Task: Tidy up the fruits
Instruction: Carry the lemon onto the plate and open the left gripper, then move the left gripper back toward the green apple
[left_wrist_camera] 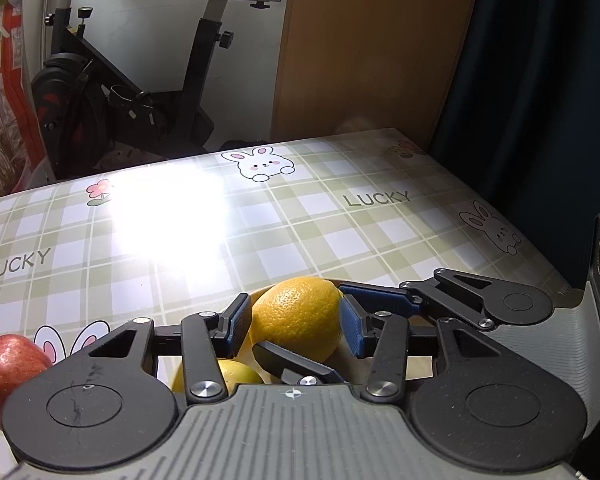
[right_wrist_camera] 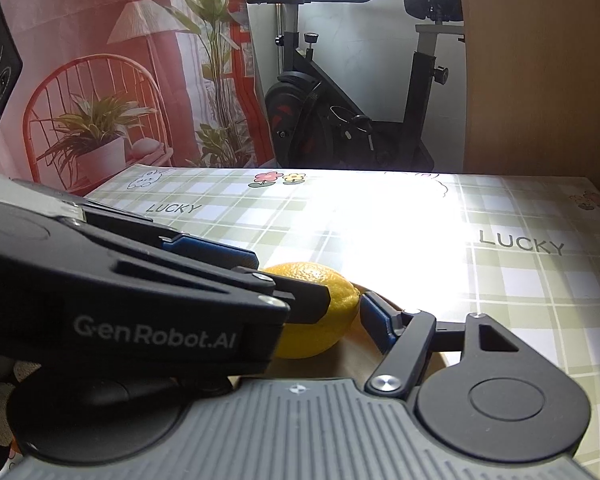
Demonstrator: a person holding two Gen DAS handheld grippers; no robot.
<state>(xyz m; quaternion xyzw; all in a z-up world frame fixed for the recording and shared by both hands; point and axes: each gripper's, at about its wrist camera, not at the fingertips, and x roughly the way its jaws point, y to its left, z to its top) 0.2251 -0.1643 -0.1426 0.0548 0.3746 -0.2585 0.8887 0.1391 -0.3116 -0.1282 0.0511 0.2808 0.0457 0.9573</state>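
A yellow lemon [left_wrist_camera: 296,312] sits between the blue pads of my left gripper [left_wrist_camera: 294,324], which is shut on it. It hangs just above a wooden bowl [left_wrist_camera: 420,364] that holds another yellow fruit [left_wrist_camera: 236,376]. My right gripper [right_wrist_camera: 304,312] comes in from the right, rotated and open. One finger stands above the lemon [right_wrist_camera: 320,332] and one below, and its right pad [right_wrist_camera: 374,320] is a small gap away from the peel. In the right wrist view my left gripper [right_wrist_camera: 290,278] hides the right gripper's left finger. A red apple [left_wrist_camera: 8,364] lies on the cloth at the left.
The table [left_wrist_camera: 300,220] has a green checked cloth with rabbits and a bright glare patch [left_wrist_camera: 168,216]. An exercise bike [left_wrist_camera: 120,80] stands beyond the far edge. A wooden panel [left_wrist_camera: 372,40] and a dark curtain [left_wrist_camera: 540,80] are at the back right.
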